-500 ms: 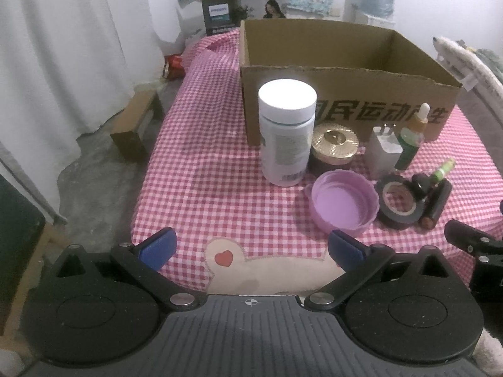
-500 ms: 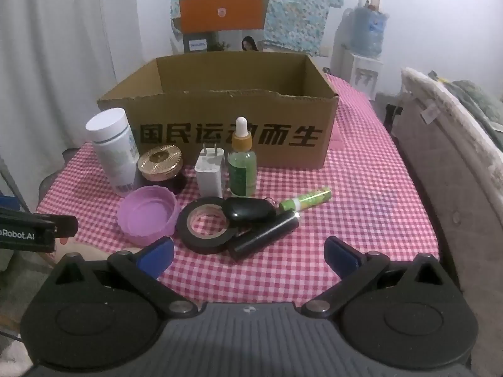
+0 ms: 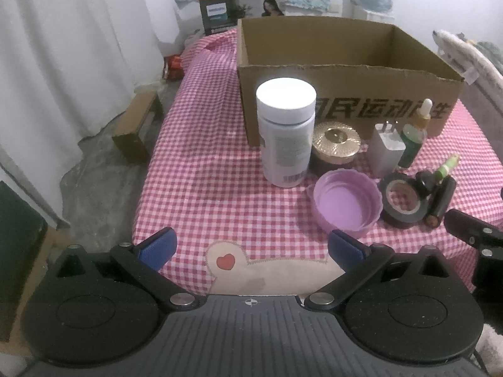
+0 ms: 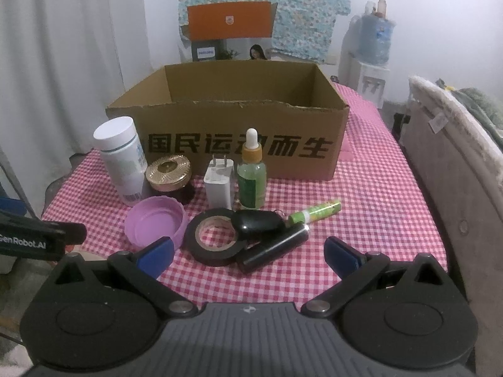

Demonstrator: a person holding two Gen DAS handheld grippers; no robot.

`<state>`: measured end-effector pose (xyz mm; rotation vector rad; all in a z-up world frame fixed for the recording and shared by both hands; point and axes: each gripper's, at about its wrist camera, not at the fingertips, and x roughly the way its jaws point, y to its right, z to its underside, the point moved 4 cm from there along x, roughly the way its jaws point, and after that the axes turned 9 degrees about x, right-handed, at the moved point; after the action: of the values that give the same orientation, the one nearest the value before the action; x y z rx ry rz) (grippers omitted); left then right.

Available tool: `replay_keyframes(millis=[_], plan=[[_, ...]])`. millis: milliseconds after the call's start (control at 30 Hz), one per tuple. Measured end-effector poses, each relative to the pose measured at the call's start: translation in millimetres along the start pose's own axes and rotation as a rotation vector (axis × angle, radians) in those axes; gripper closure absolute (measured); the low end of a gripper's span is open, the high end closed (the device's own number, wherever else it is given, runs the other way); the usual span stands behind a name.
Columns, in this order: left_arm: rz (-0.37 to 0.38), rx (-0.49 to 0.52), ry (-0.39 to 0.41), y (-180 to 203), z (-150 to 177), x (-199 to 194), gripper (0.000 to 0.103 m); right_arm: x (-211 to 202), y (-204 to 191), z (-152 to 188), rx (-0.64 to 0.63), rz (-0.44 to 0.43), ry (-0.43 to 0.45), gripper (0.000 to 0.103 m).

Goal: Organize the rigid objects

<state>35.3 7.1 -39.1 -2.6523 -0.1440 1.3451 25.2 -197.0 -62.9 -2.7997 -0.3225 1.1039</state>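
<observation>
On the pink checked tablecloth (image 3: 204, 188) stands an open cardboard box (image 4: 239, 119) with a cluster of items before it: a white pill bottle (image 3: 286, 132) (image 4: 121, 160), a gold-lidded jar (image 4: 169, 172), a white plug adapter (image 4: 219, 183), a green dropper bottle (image 4: 251, 176), a purple lid (image 3: 345, 202) (image 4: 155, 221), a black tape roll (image 4: 215, 240), a black key fob (image 4: 257, 221), a black tube (image 4: 273, 248) and a green stick (image 4: 316, 215). My left gripper (image 3: 251, 248) is open near the table's front edge, short of the bottle. My right gripper (image 4: 248, 253) is open just short of the tape roll.
A grey padded seat back (image 4: 456, 169) runs along the table's right side. White curtains (image 3: 78, 47) hang on the left, with a small wooden stool (image 3: 136, 125) on the floor. A water dispenser (image 4: 372, 59) and an orange box (image 4: 229, 20) stand beyond the table.
Both wrist views have shifted only slightly; the objects sit a little nearer and lower in the frames. Nothing on the table has moved and both grippers stay open.
</observation>
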Motion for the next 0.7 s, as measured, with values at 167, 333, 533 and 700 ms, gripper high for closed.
replay_keyframes(millis=[167,333,533,700], plan=[[-0.006,0.009,0.001,0.7,-1.5,0.6,0.0,1.0,-0.8,-1.1,-0.006,-0.002,0.01,0.0],[-0.009,0.01,-0.002,-0.5,-2.1,0.9,0.0,2.2,0.5,-1.7,-0.002,-0.006,0.019,0.0],[-0.013,0.009,0.004,-2.3,-2.4,0.3,0.0,1.8,-0.7,-3.3,-0.024,0.005,0.051,0.0],[-0.016,0.011,0.005,-3.0,-2.9,-0.1,0.0,1.6,-1.0,-3.8,-0.023,0.004,0.055,0.0]])
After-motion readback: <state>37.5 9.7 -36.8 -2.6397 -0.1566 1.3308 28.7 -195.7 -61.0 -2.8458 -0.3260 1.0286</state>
